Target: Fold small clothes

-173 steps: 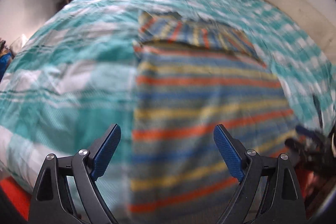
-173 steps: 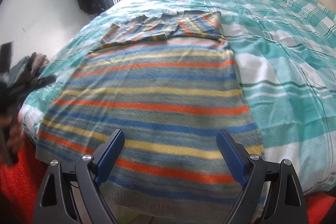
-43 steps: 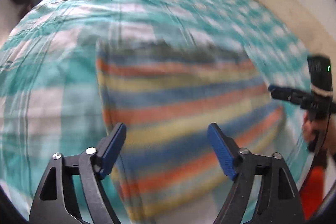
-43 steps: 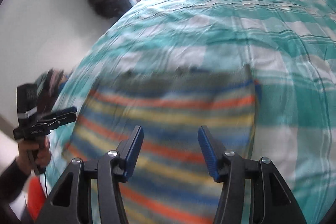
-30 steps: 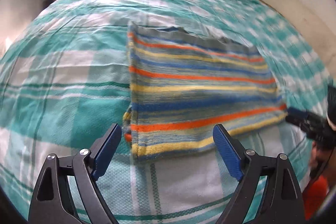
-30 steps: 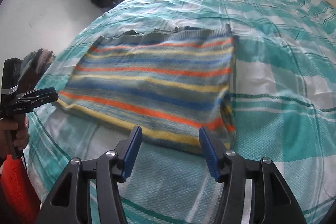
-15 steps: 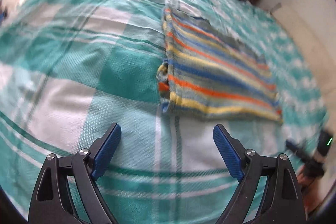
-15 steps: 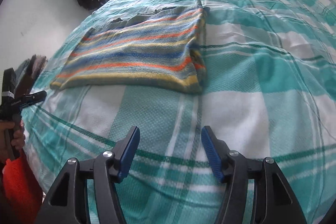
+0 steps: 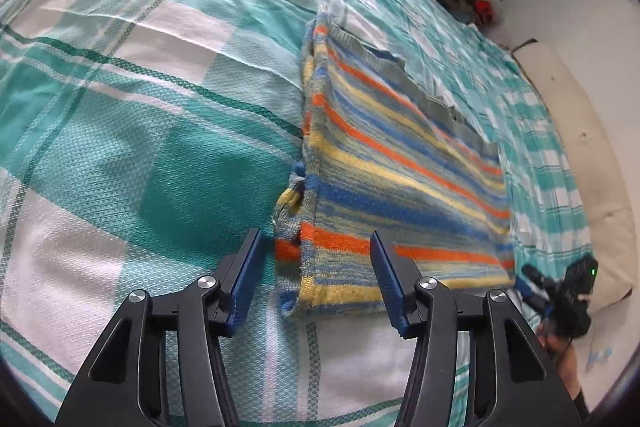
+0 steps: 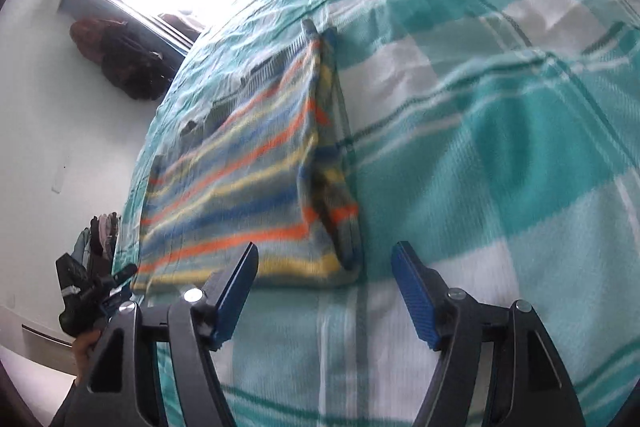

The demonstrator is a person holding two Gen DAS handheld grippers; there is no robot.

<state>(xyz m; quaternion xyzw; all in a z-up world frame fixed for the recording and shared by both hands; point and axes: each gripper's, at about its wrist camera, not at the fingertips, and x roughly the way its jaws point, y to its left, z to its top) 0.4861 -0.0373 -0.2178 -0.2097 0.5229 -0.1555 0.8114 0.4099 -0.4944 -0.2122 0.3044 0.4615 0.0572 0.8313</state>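
Next fold of the striped sweater (image 9: 400, 163) on the bed (image 9: 140, 155)

Left claw (image 9: 316, 279) has just been narrowing around the sweater's near corner, not clamped; right claw (image 10: 324, 291), apart and empty, must reach the opposite corner.

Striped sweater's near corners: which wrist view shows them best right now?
The left wrist view. There the striped sweater is sharp, and its near left corner, with a layer poking out at the side, sits between the open left gripper fingers. The right wrist view shows the sweater motion-blurred, its near right corner ahead of the open right gripper.
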